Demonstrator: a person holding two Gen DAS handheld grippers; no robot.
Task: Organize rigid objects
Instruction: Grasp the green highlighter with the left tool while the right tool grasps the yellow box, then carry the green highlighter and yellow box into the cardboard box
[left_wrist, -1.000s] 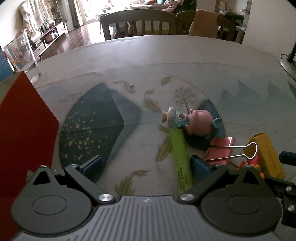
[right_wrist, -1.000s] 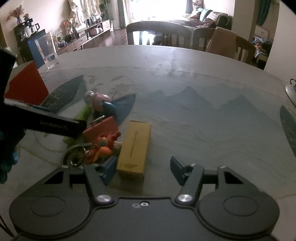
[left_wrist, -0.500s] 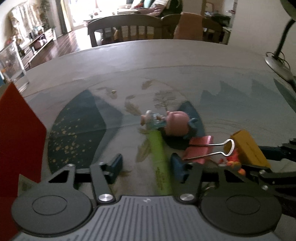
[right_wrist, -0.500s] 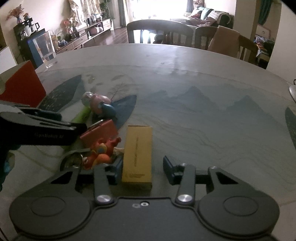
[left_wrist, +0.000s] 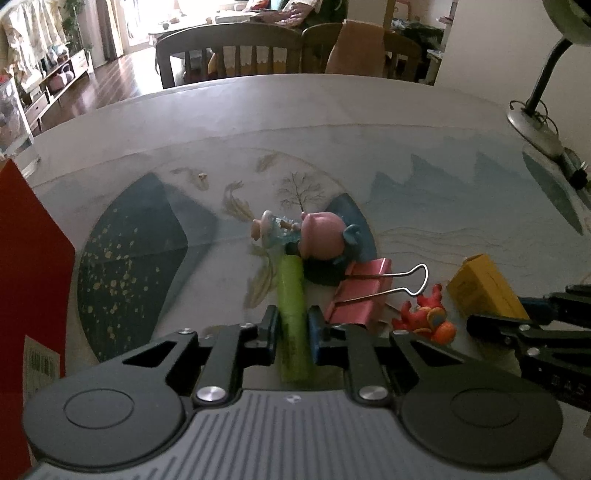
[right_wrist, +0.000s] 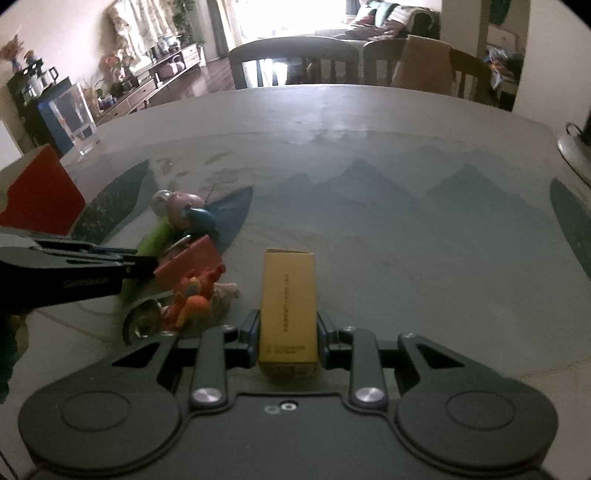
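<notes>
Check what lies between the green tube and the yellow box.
In the left wrist view: a pink binder clip and an orange toy figure, between green tube and yellow box.

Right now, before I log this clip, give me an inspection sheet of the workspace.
Surface: round table with a painted mountain and leaf print.
Job's things: green tube between the left jaws; yellow box between the right jaws.
Clutter: pig figurine, pink binder clip, orange toy, red box, clear glass.
Grippers: left gripper shut on the tube; right gripper shut on the box.
Cables: lamp cord at the table's right edge.
Surroundings: dining chairs, sideboard, bright window.
</notes>
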